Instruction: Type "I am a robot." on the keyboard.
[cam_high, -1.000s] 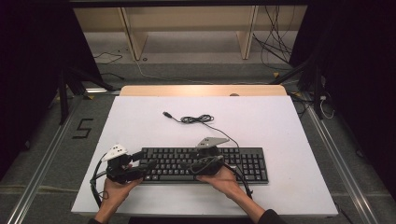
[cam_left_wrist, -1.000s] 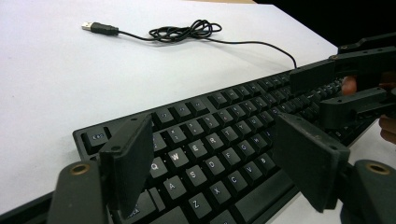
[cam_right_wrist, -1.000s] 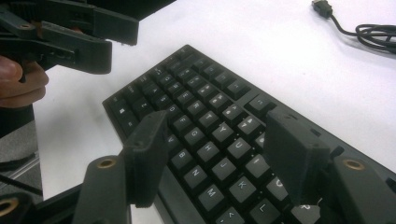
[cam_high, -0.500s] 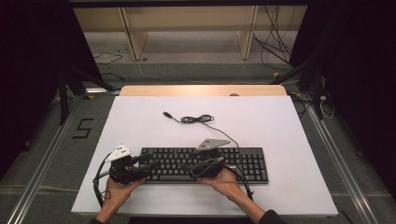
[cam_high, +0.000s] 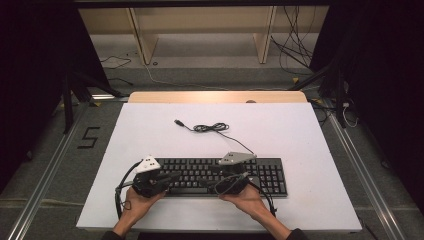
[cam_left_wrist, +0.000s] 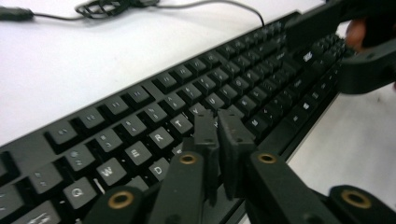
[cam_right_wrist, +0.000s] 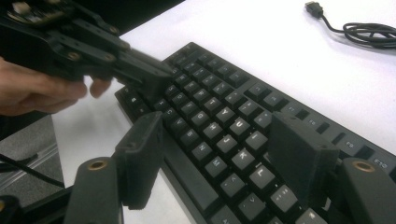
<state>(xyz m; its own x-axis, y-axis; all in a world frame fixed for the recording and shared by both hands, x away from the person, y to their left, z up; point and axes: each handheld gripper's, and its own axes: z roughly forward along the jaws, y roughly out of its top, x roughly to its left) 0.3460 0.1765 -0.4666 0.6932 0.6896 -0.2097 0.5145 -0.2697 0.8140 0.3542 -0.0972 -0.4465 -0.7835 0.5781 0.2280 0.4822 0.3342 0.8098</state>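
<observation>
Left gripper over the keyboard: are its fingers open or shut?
Shut. The left gripper has just closed; its two fingers stand side by side with nothing between them, tips just above the keyboard.

You've got a matt black plastic keyboard (cam_left_wrist: 187, 107), keycaps smooth with white legends. Table (cam_high: 300, 135) top is matt white (far edge strip looks like bare wood). Left gripper (cam_left_wrist: 218, 135) jaws: matt black plastic, brass-coloured rivets.

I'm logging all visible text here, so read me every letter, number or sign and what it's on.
"5": floor marking left of the table.
"Q", "W", "E", "R": keyboard keys, left gripper view.
"J", "K", "L": keys in the right gripper view.
Other key legends: too small or blurred to read.
</observation>
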